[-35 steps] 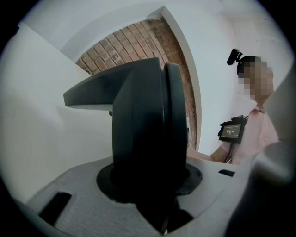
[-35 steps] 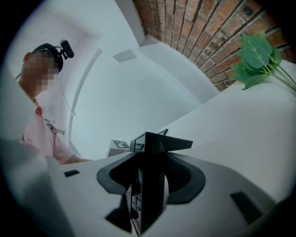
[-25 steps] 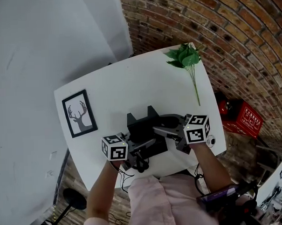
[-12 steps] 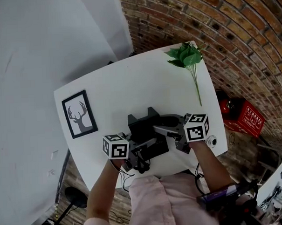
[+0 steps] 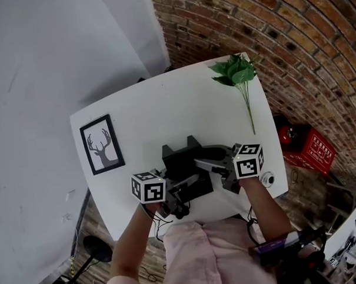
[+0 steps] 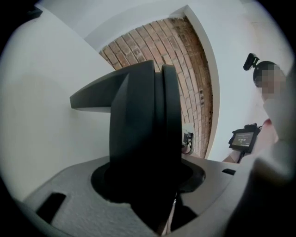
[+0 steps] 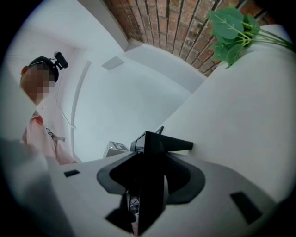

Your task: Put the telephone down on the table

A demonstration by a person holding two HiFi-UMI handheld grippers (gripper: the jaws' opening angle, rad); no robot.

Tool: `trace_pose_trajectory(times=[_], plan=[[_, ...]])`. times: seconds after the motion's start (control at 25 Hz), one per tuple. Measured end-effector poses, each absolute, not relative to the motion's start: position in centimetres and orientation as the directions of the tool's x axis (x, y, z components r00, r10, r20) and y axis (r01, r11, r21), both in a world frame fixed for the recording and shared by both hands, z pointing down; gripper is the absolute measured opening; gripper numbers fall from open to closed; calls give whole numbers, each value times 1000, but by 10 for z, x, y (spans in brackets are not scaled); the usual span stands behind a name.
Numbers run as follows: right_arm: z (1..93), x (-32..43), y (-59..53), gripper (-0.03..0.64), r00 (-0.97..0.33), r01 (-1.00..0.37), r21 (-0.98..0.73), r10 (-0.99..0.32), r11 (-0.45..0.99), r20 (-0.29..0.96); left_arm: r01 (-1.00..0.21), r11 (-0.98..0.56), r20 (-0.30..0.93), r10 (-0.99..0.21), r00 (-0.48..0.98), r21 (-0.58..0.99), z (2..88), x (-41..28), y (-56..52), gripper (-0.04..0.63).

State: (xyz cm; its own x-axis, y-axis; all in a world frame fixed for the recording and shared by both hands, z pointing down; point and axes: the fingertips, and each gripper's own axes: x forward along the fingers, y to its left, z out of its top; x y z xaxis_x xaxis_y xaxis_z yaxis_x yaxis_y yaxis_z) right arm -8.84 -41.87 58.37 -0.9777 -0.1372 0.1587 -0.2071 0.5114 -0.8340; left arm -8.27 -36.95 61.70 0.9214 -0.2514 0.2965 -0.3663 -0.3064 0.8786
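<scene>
- Left gripper (image 5: 186,184), at the near edge of the tabletop, left of centre: its jaws have just been opening. A dark part of the telephone stands between them, and the grip looks slackened, no longer a firm pinch.
- Right gripper (image 5: 210,166), beside it and slightly farther in: jaws clamped on a dark edge of the same telephone, reaching in from the right.
- Black, blocky desk telephone (image 5: 180,162): near the middle of the near edge, between the two grippers. It appears to sit flat on the white rounded-corner table (image 5: 165,109), with no gap that I can see.
- Judgement on progress: set-down looks essentially done. Remaining are release by the right gripper and withdrawal of both without dragging the phone.
- Black-framed picture of a deer head (image 5: 101,144): lies flat by the left edge, well apart from the phone.
- Green leafy sprig with a long thin stem (image 5: 235,71): far right corner, untouched.
- Red brick wall (image 5: 267,34): beyond the far and right edges.
</scene>
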Motion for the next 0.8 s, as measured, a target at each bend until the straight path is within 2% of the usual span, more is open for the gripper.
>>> trace_pose_trajectory(times=[0.12, 0.24, 0.44, 0.6, 0.8], plan=[[584, -90, -418, 179, -978, -208, -832, -137, 515, 160, -424, -356, 360, -233, 903, 833, 619, -77, -365, 318], [584, -91, -417, 176, -977, -209, -829, -137, 519, 161, -509, -370, 448, -244, 860, 777, 627, -78, -363, 321], [584, -94, -416, 173, -976, -215, -821, -132, 528, 171, -584, -294, 502, -311, 807, 757, 632, -90, -369, 340], [584, -93, -417, 173, -976, -217, -820, -135, 530, 171, -655, -341, 567, -330, 755, 674, 631, -100, -366, 373], [584, -94, -416, 185, -973, -231, -826, -145, 514, 182, -719, -348, 602, -395, 694, 601, 624, -122, -360, 376]])
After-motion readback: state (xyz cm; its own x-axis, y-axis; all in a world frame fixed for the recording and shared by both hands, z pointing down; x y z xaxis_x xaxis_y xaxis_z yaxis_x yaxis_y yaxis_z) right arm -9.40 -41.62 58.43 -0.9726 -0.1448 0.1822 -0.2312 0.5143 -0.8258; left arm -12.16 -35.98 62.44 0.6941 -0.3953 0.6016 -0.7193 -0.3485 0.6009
